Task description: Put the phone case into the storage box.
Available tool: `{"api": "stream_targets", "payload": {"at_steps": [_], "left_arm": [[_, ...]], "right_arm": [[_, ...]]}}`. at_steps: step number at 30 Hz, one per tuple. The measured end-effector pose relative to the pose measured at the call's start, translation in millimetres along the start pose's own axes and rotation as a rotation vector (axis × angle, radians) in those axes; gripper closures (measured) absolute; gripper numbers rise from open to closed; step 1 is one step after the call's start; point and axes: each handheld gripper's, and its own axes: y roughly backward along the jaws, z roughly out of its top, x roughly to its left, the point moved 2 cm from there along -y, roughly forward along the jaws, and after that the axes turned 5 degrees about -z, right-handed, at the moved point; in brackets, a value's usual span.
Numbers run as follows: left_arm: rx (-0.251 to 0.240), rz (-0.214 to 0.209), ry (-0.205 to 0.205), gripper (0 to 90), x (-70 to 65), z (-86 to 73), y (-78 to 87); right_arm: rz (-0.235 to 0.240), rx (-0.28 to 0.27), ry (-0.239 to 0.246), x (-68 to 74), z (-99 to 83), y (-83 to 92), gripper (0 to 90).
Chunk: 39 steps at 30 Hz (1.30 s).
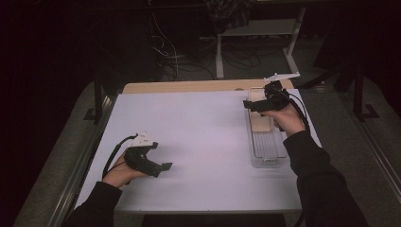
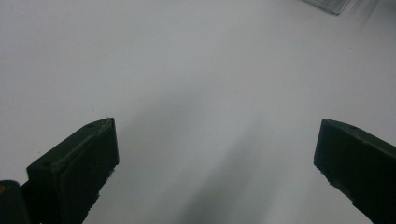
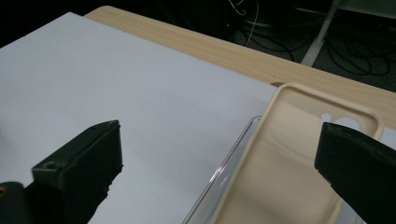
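Lying in clear tray [image 3: 219, 173]: beige phone case [image 3: 280, 172], hollow side up w/ camera cutout

Beige phone case [image 3: 289, 163], hollow up, in clear tray [image 1: 267, 150]

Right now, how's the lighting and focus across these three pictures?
High view: dim, the surroundings nearly black, the white table top the one bright area. Left gripper view: soft grey shadow between the open jaws, the clear tray's corner blurred. Right gripper view: the beige phone case fairly sharp, the near jaws soft.
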Motion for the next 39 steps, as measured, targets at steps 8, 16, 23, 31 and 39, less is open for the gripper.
{"api": "stream_targets", "payload": {"at_steps": [8, 16, 23, 31, 39], "left_arm": [[0.004, -0.004, -0.002, 0.0, -0.2, 0.1, -0.6], [0.015, -0.002, -0.015, 0.0, -0.1, 0.1, -1.3], [0.016, -0.005, -0.014, 0.0, 0.0, -0.3, -2.0], [0.019, -0.009, -0.015, 0.0, -0.8, -0.4, -2.3], [0.022, -0.011, -0.022, 0.0, -0.4, -0.4, -1.7]], "right_arm": [[0.040, -0.005, 0.022, 8.8, -8.8, 11.5, 0.1], [0.078, 0.001, 0.044, 16.6, -17.2, 21.9, 0.1], [0.109, 0.001, 0.072, 24.2, -25.1, 31.2, 0.1], [0.137, -0.004, 0.077, 31.4, -36.7, 38.8, 0.1], [0.173, -0.010, 0.094, 37.9, -52.3, 44.6, 0.1]]}}
